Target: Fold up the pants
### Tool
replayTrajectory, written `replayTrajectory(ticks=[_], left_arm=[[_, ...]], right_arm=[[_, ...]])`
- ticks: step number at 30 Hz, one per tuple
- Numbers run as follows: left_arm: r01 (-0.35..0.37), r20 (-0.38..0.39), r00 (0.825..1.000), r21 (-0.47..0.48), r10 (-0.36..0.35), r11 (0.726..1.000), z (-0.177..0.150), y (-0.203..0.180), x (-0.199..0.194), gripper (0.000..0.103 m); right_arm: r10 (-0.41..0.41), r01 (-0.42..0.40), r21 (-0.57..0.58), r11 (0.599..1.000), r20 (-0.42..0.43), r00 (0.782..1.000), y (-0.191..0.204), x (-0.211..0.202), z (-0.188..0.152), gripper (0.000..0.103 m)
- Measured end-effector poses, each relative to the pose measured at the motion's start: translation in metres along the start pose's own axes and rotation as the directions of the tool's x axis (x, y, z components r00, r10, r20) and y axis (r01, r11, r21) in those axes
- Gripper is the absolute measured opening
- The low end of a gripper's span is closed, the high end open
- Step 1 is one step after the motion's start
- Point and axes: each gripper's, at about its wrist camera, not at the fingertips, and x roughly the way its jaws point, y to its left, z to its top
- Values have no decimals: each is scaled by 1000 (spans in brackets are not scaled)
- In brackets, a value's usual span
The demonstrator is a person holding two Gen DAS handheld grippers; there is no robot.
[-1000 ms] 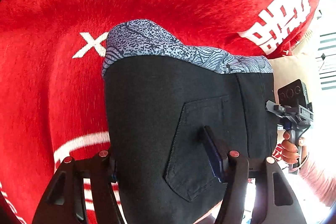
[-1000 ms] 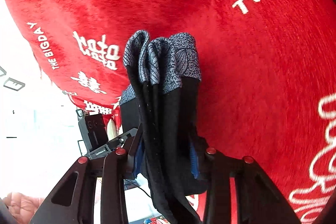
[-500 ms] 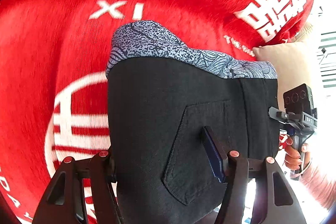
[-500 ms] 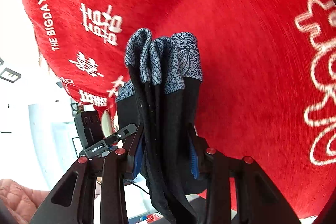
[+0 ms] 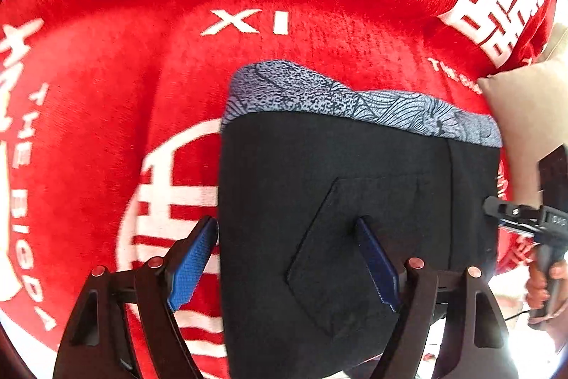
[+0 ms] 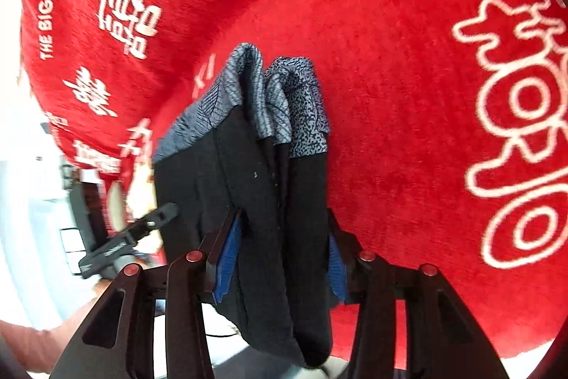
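Opening left gripper (image 5: 287, 261) beside pants (image 5: 355, 187) edge

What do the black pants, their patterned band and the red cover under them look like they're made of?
Pants: matte black woven cloth, likely denim or twill, with stitched pocket seams. Patterned band: thinner grey printed fabric, probably cotton lining. Red cover: plush, short-pile velvety textile with brushed nap.

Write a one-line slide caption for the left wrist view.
Left tongs opening around folded black pants with a grey patterned waistband, above a red blanket.
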Motion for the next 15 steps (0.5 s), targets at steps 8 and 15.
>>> replayTrajectory(ticks=[8, 15], left_arm=[[-107, -33, 993, 60, 109, 992, -17, -19, -16, 102], [-106, -89, 990, 89, 114, 990, -43, -42, -37, 103]], right_arm=[[-248, 248, 28, 968, -3, 969, 19, -18, -12, 63], [-455, 456, -20, 890, 31, 890, 46, -36, -41, 86]])
